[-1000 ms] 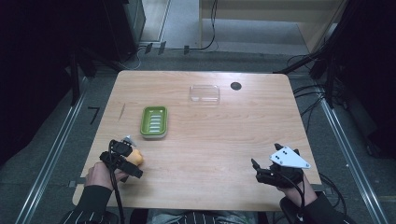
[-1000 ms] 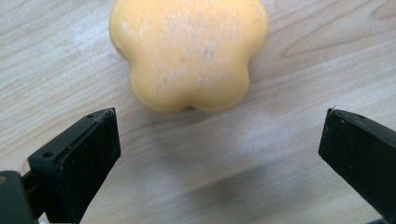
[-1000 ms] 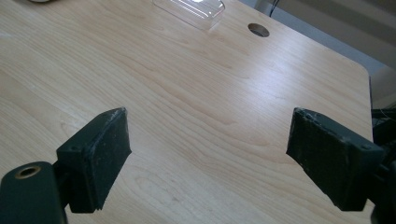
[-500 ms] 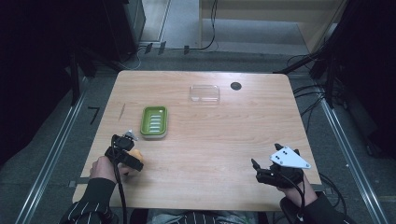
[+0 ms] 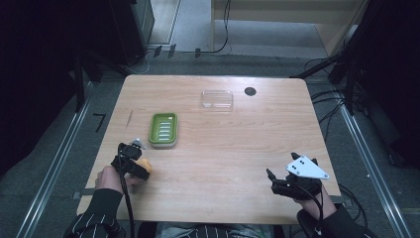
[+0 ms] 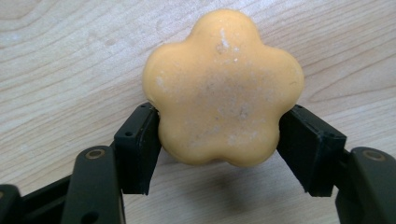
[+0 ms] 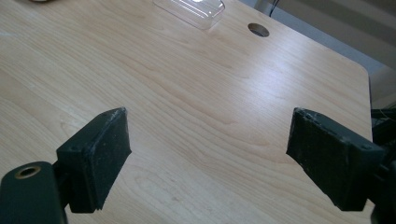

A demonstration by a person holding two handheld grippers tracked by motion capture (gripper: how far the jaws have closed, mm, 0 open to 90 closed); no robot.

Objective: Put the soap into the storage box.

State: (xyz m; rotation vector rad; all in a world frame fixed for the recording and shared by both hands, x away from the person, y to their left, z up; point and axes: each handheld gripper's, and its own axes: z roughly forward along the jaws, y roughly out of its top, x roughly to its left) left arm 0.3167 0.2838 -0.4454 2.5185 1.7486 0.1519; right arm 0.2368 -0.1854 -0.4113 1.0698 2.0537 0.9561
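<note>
An orange, flower-shaped soap [image 6: 222, 88] lies on the wooden table [image 5: 233, 148] near its front left corner. My left gripper [image 6: 219, 140] has just been closing its jaws, and both black pads now press on the soap's sides. In the high view the soap [image 5: 144, 165] shows at the tip of the left gripper [image 5: 140, 167], just below a green ribbed soap dish [image 5: 163, 130]. My right gripper [image 5: 271, 181] rests near the front right edge. Its jaws [image 7: 210, 144] stand wide apart over bare wood, with nothing between them.
A clear plastic lid [image 5: 217, 99] lies at the back middle of the table, beside a round cable hole [image 5: 250, 91]. Both appear far ahead in the right gripper view, the lid [image 7: 189, 9] left of the hole [image 7: 258, 29]. Dark floor and cables surround the table.
The left gripper's jaws have closed in around the orange soap. The left hand shifted only slightly. The right hand and gripper have stayed where they were.
</note>
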